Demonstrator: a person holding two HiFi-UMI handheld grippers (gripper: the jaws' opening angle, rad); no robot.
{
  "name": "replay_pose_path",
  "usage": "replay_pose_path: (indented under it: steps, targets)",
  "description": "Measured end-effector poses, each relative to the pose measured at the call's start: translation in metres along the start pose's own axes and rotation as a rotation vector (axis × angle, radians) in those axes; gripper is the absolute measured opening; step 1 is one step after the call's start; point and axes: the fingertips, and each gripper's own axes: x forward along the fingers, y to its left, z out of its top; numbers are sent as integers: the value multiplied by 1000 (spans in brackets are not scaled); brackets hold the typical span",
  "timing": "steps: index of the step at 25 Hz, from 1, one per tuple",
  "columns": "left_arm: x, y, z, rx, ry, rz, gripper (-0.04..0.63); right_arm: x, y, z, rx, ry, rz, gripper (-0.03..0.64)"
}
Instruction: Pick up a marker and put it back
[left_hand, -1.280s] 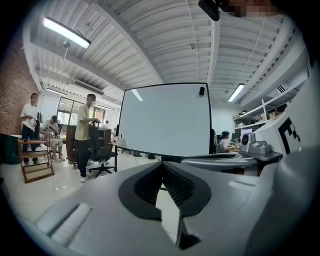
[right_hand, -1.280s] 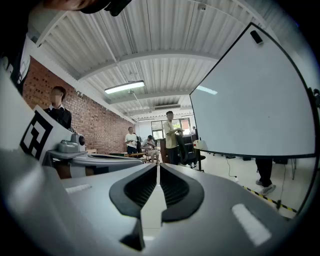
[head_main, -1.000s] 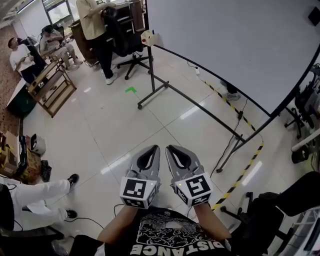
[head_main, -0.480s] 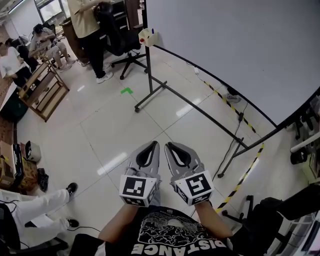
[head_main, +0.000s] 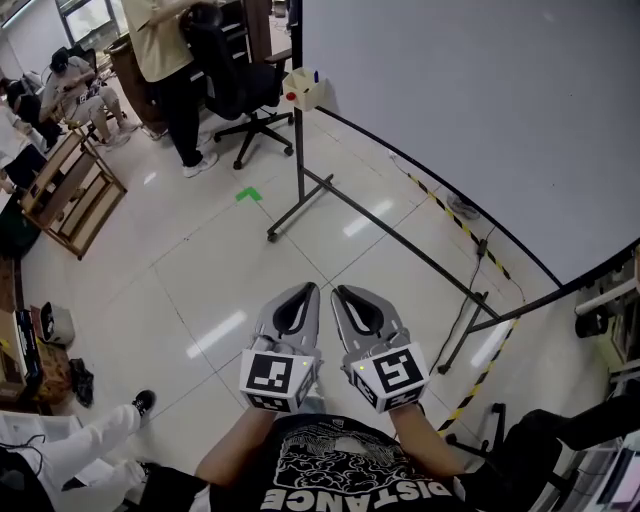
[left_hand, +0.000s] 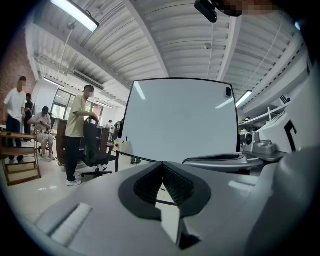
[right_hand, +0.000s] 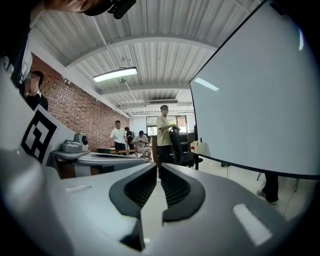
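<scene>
Marker holder sits well apart from left claw and right claw, both closed, empty.

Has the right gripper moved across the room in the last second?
Yes. The right gripper has gone forward, toward the whiteboard: in the head view the green floor mark and the stand's foot lie nearer to it now.

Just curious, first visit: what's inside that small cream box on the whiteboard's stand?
A blue tip, perhaps a marker, sticks up out of the box; its walls hide anything else inside.
</scene>
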Motion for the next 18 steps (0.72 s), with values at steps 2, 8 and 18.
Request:
replay_pose_path:
  steps: [2,8,18]
  targets:
    - [9,16,5,-5,-4,-6,6,18,-2,3,-2,2,-4,2]
    - [36,49,15,3,-29,-21,6,55,-16,9,-5,3,-23,2]
    - [98,73,25,19,-22,-33,6,110,-64,20,-3,-20,-20,2]
